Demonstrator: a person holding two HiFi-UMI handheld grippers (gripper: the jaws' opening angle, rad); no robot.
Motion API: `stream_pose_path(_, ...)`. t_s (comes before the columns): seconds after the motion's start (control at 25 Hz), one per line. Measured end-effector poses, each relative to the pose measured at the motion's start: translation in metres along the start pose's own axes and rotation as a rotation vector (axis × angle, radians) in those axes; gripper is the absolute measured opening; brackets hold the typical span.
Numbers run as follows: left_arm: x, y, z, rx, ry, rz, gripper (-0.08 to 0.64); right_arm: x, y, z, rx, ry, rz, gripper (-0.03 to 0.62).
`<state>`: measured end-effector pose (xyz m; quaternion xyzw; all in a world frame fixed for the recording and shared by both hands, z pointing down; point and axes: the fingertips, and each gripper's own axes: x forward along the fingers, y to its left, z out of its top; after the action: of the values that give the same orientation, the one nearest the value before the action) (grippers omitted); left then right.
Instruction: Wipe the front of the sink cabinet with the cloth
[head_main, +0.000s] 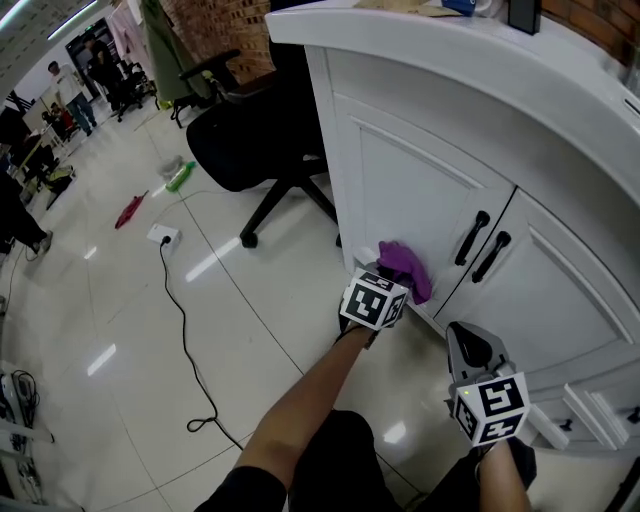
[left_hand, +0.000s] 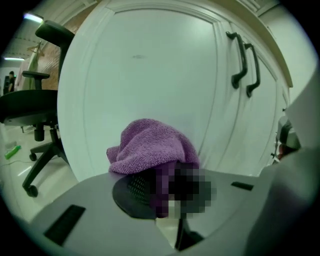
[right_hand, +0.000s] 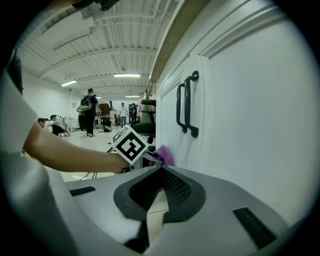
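The white sink cabinet (head_main: 420, 190) has two panelled doors with black handles (head_main: 483, 246). A purple cloth (head_main: 405, 268) is pressed against the bottom of the left door, with my left gripper (head_main: 390, 280) shut on it. In the left gripper view the cloth (left_hand: 152, 147) bulges out of the left gripper (left_hand: 161, 175) against the door panel (left_hand: 145, 75), and the handles (left_hand: 244, 62) are up to the right. My right gripper (head_main: 468, 345) hangs low before the right door, apart from it. In its own view the right gripper (right_hand: 161, 169) is shut on nothing, beside the door (right_hand: 250, 125).
A black office chair (head_main: 250, 140) stands left of the cabinet's corner. A white power strip (head_main: 163, 236) and its black cable (head_main: 185, 330) lie on the shiny tiled floor. White fittings (head_main: 590, 410) stick out at the cabinet's base, lower right. People stand far back (right_hand: 89, 112).
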<state>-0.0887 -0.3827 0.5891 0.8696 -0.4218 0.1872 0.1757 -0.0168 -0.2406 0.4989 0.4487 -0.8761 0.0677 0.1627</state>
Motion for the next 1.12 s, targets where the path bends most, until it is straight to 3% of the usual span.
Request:
stream_pose_path(0.16,0.003,-0.047,-0.008,0.027,0.024,-0.092,0.060,-0.006,0.000,0.004,0.008,-0.013,0.003,0.000)
stream_pose_path(0.44,0.001,-0.106,-0.032,0.189,0.094,-0.252,0.060,-0.015,0.005,0.011,0.010,-0.030,0.012,0.000)
stream_pose_path(0.64,0.007,-0.091,-0.041,0.167,0.112,-0.215,0.060,-0.019,0.002,0.012,-0.006,-0.019,-0.012,0.000)
stream_pose_path(0.96,0.022,-0.013,-0.044,0.076,0.096,-0.112,0.060,-0.013,0.005,0.002,-0.023,0.029,-0.029,0.000)
stream_pose_path(1.12,0.028,0.014,-0.051,0.087,0.093,-0.087,0.060,-0.012,0.006,-0.006,-0.038,0.056,-0.031,0.000)
